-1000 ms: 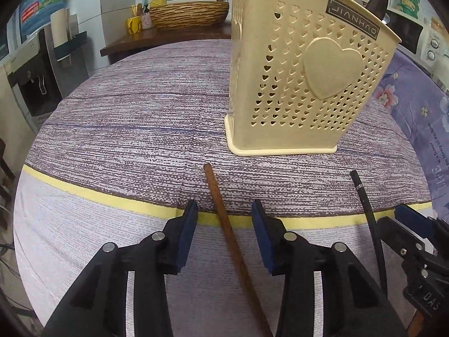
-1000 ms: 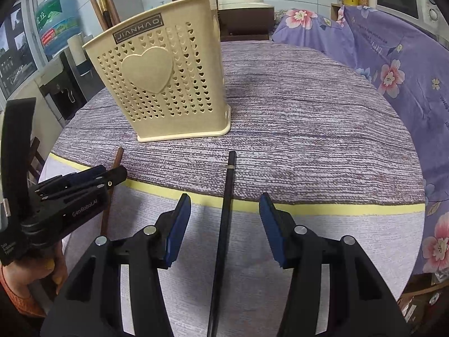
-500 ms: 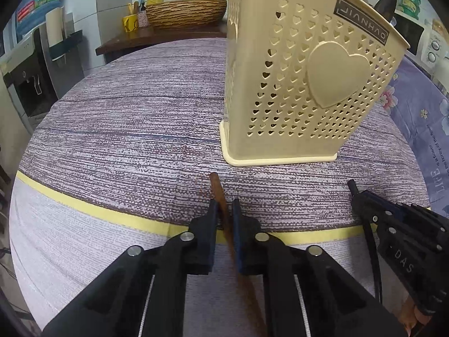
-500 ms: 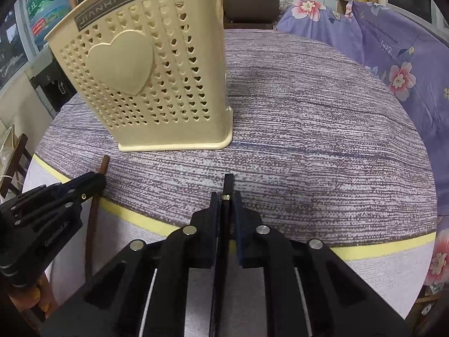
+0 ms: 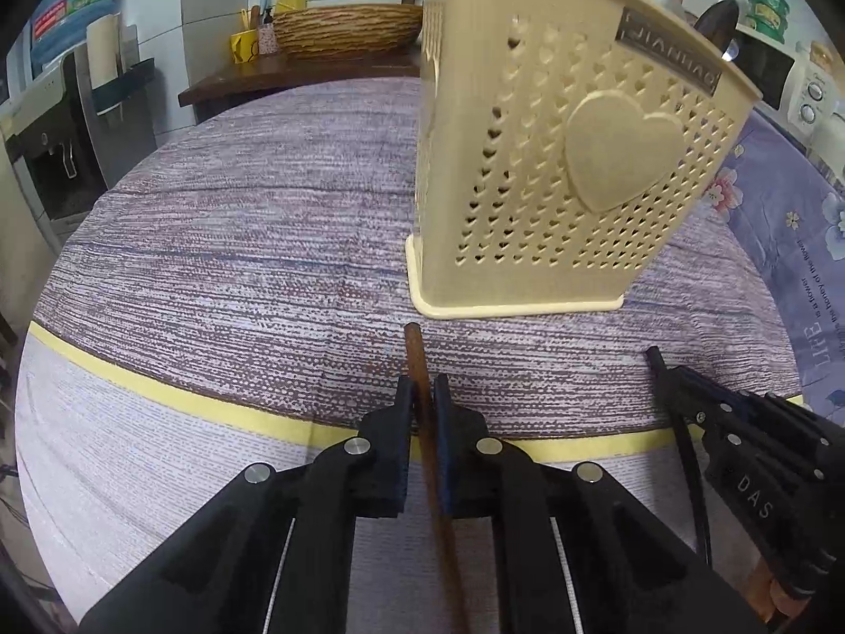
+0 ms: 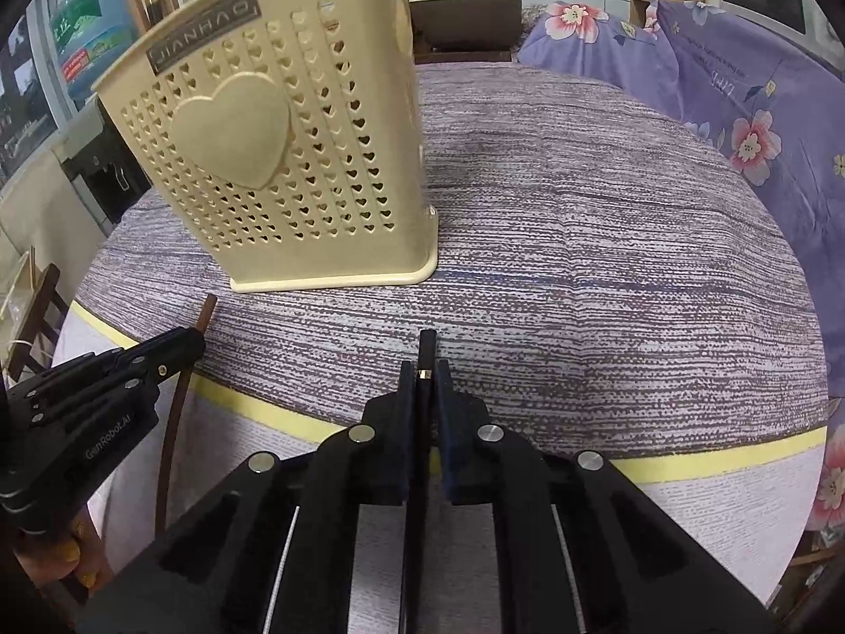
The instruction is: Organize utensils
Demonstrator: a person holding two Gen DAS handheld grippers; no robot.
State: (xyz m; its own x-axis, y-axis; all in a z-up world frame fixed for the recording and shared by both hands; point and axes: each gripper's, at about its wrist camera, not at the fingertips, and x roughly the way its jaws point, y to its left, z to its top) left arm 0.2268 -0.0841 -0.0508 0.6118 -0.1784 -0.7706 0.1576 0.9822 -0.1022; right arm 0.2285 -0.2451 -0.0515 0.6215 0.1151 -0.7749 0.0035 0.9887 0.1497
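Observation:
A cream plastic utensil holder (image 5: 570, 169) with heart-shaped holes stands upright on the table; it also shows in the right wrist view (image 6: 285, 158). My left gripper (image 5: 422, 396) is shut on a brown chopstick (image 5: 417, 354), whose tip points toward the holder's base. My right gripper (image 6: 423, 378) is shut on a black chopstick (image 6: 425, 348) with a gold band. Each gripper shows in the other's view, the right gripper (image 5: 681, 385) at the right edge of the left view and the left gripper (image 6: 179, 343) at the left edge of the right view. Several utensil handles stick out of the holder's top.
The round table has a purple-grey striped cloth (image 5: 253, 243) with a yellow band (image 5: 185, 401) near its front edge. A floral purple cover (image 6: 739, 95) lies at the right. A wicker basket (image 5: 343, 26) sits on a wooden counter behind. A microwave (image 5: 781, 74) stands at the far right.
Both grippers went from open around the chopsticks to shut on them, then moved a little closer to the holder with the chopsticks held.

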